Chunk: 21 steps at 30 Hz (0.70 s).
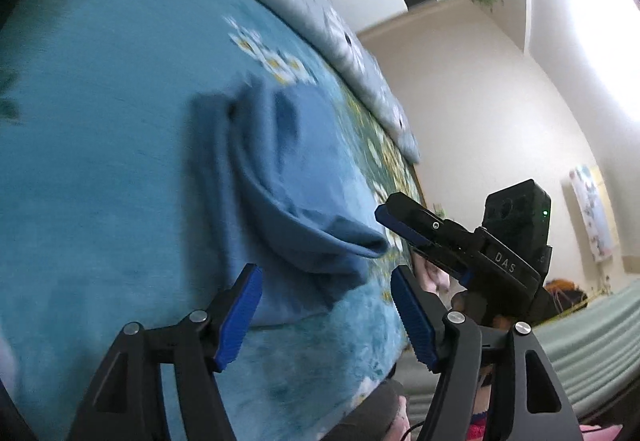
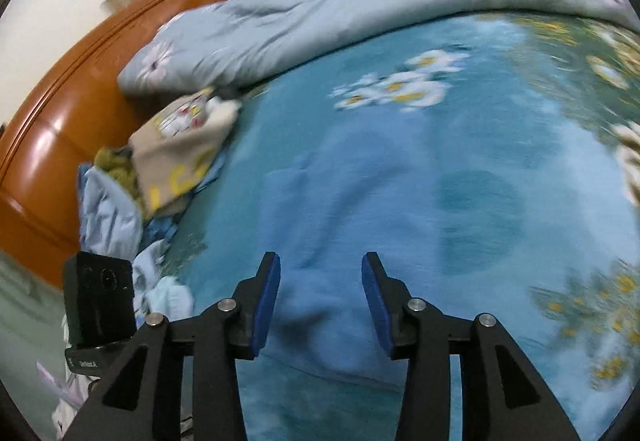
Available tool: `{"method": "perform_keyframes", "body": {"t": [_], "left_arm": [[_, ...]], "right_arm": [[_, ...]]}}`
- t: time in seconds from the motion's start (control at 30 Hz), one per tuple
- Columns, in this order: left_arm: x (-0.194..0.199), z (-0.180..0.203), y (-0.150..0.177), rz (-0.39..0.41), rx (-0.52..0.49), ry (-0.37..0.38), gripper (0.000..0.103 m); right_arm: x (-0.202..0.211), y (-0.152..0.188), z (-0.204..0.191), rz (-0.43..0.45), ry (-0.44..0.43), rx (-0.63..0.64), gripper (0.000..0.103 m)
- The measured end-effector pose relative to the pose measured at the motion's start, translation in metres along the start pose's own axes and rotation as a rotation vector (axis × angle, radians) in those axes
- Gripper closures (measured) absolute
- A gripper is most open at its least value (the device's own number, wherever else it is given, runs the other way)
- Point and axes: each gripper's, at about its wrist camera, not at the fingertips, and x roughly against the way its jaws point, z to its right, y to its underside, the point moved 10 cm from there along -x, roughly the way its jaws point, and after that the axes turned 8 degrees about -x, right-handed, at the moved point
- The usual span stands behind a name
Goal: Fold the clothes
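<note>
"DAS" reads on the right gripper [image 1: 404, 237] body, seen beside the blue garment [image 1: 288, 201]; its jaws look nearly together, but whether cloth sits between them is unclear. Left gripper [image 1: 326, 315] stands apart, empty, just short of the garment on the teal floral bedspread [image 1: 100, 161]. Motion blur hides fabric detail. Lettering on the beige cloth [image 2: 176, 157] in the clothes pile beside the bedspread is illegible

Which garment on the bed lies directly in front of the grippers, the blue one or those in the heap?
The plain blue garment, spread alone on the teal bedspread between both open grippers; the clothes heap sits off by the headboard.
</note>
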Motion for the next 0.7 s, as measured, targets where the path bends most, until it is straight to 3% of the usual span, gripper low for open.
{"method": "perform_keyframes", "body": {"t": [0.1, 0.33, 0.4, 0.47, 0.5, 0.53, 0.7], "left_arm": [[-0.015, 0.017, 0.003, -0.040, 0.006, 0.048, 0.031], [-0.031, 0.017, -0.009, -0.055, 0.234, 0.208, 0.030], [-0.035, 0.009, -0.022, -0.030, 0.236, 0.161, 0.032], [-0.038, 0.003, -0.025, -0.019, 0.235, 0.132, 0.056], [-0.042, -0.001, -0.025, -0.025, 0.239, 0.116, 0.088], [-0.045, -0.005, -0.021, -0.040, 0.245, 0.101, 0.099], [-0.011, -0.014, -0.018, 0.028, 0.186, 0.043, 0.099]], "right_arm": [[0.012, 0.004, 0.029, 0.008, 0.023, -0.063, 0.059], [0.010, 0.018, 0.059, -0.016, 0.022, -0.142, 0.059], [0.010, 0.019, 0.062, -0.016, 0.021, -0.142, 0.059], [0.009, 0.019, 0.063, -0.017, 0.016, -0.148, 0.059], [0.009, 0.020, 0.064, -0.018, 0.013, -0.151, 0.059], [0.008, 0.021, 0.064, -0.020, 0.011, -0.152, 0.059], [0.009, 0.026, 0.063, -0.025, 0.001, -0.131, 0.059]]}}
